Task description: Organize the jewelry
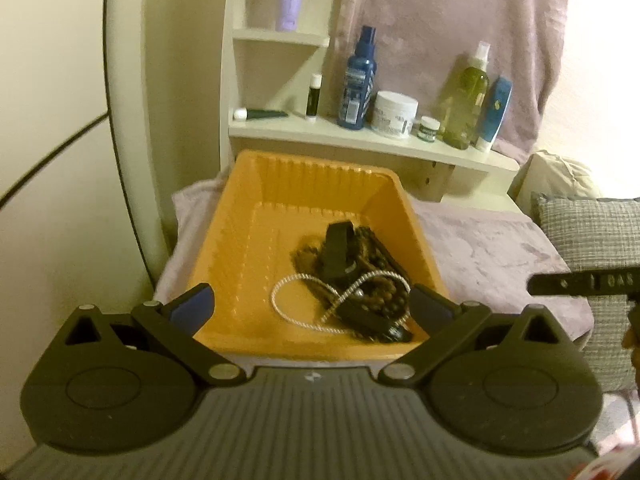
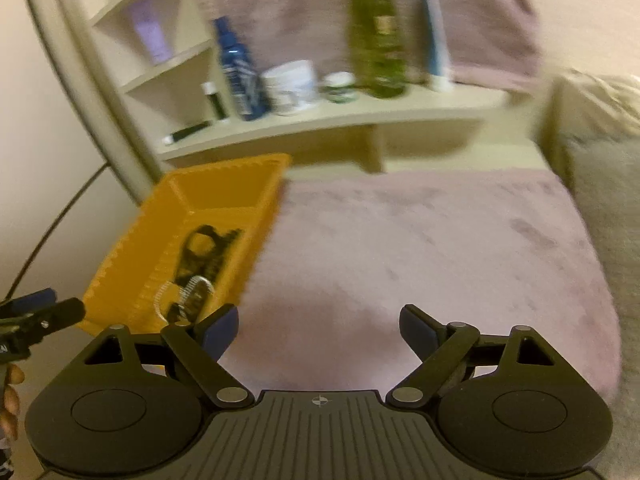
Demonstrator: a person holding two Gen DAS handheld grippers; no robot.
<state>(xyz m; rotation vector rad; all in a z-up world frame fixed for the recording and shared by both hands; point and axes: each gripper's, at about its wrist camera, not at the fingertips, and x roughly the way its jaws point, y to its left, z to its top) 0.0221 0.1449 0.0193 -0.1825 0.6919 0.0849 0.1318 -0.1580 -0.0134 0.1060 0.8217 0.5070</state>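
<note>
Both your left gripper (image 1: 312,306) and right gripper (image 2: 318,332) are spread wide and holding nothing, and the jewelry (image 1: 356,280) sits tangled in the orange basket (image 1: 256,184). Grab that white cord (image 1: 298,300) and you'll probably drag the whole clump up. Plenty of open pink blanket (image 2: 420,248) right of the basket, but the shelf (image 1: 360,140) with bottles sits close behind.

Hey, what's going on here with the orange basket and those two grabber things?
A person is sorting jewelry with a handheld claw in each hand. The orange basket sits on a pink blanket below a shelf of toiletry bottles. In it lies a tangle of dark beaded pieces and straps with a white cord loop. The left claw hovers open over the basket, empty. The right claw is open beside it over the blanket, also holding nothing.
</note>
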